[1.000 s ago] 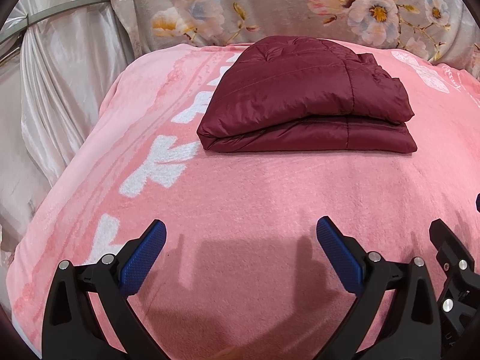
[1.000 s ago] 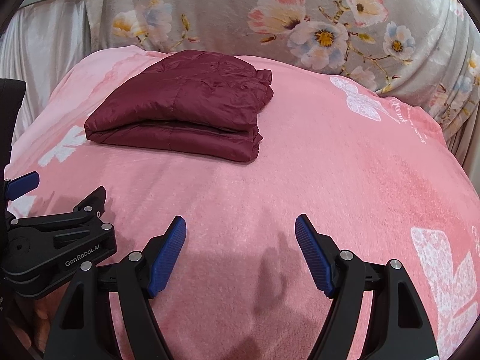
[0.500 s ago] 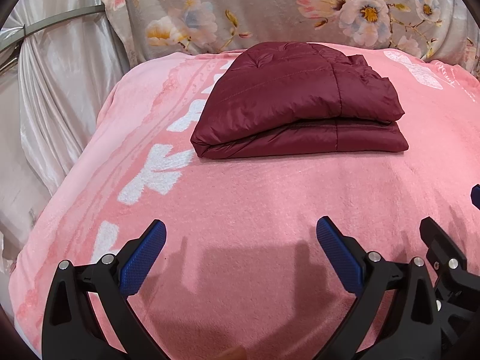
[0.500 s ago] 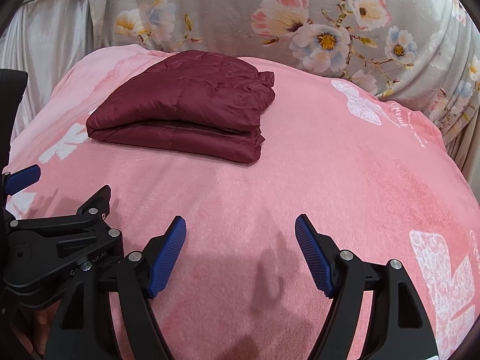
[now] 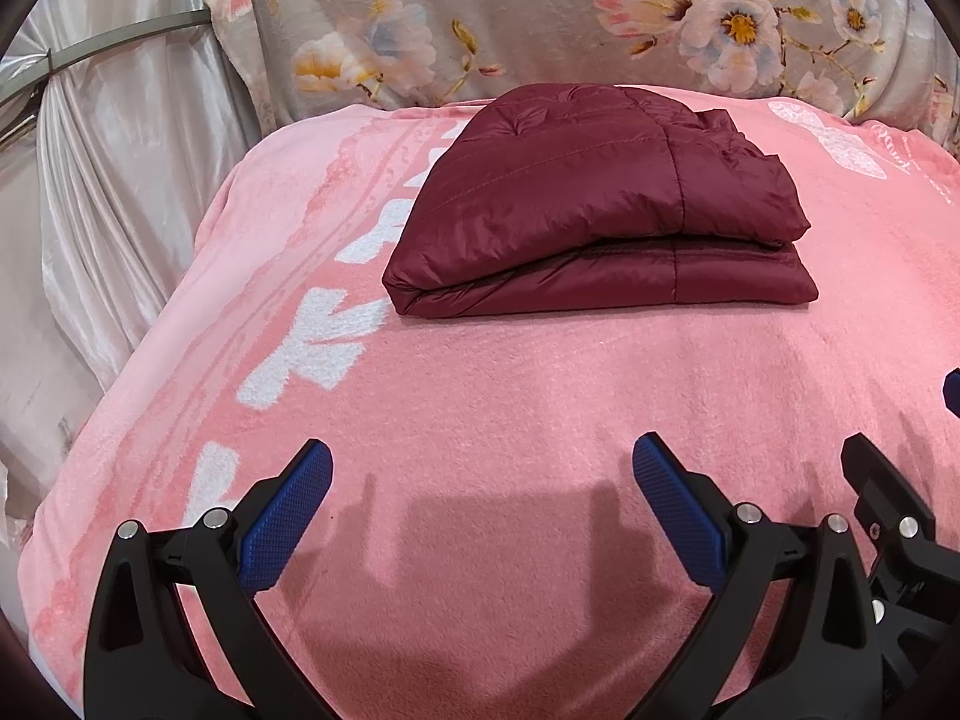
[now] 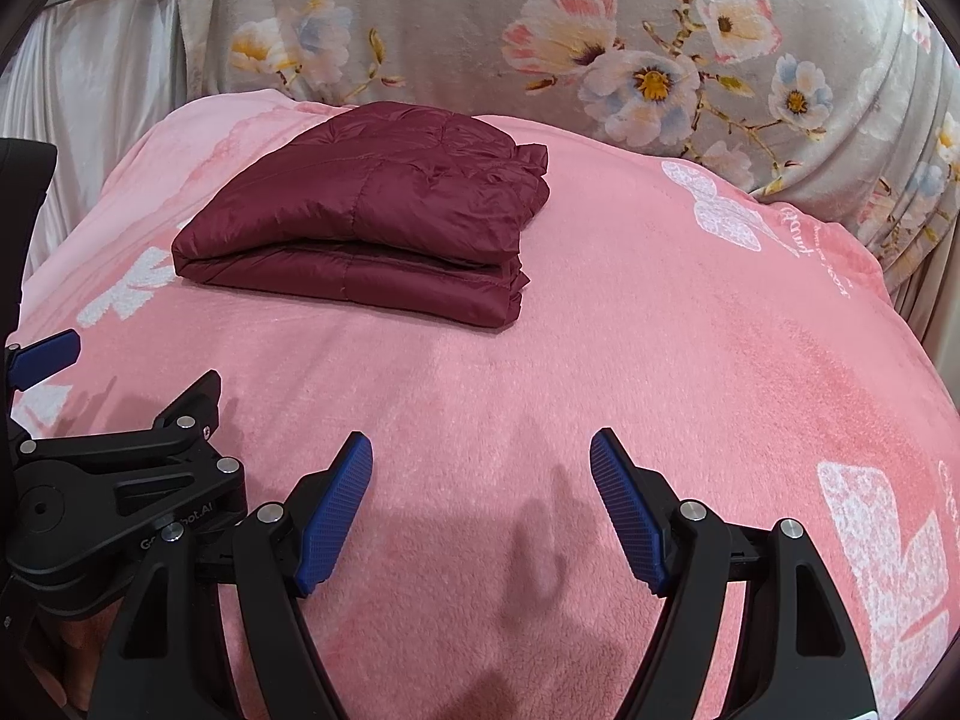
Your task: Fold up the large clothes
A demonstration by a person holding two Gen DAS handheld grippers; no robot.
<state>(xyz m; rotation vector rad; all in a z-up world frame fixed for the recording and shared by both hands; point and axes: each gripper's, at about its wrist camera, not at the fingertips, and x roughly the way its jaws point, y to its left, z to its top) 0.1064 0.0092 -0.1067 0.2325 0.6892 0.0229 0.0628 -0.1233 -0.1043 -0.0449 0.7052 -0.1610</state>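
While both tongs hang over the near part of the bed, nothing sits btwn their blue pads. Left tongs [image 5: 482, 501]: spread wide, empty, pink blanket [image 5: 540, 396] showing thru the gap. Right tongs [image 6: 481, 495]: also spread wide, empty, same blanket under them. Each pair casts a shadow on the fabric just below.

Maroon quilted jacket [image 5: 600, 207] lies folded in a neat stack, approx. centre-far on the bed, well apart from both tongs. Folded edge faces the cameras, layers stacked flat; top layer puffs up a bit. From the right view the jacket [image 6: 372, 210] sits to the upper left, w/ a bunched corner at its far right end.

Blanket has white printed shapes along its left side and a white bow-like print on the right. Behind the bed: grey floral fabric [image 6: 600, 30]. Off the left side: pale satin curtain [image 5: 120, 180].

Right tongs' black frame pokes into the left view at lower right; left tongs' frame shows at lower left of the right view.
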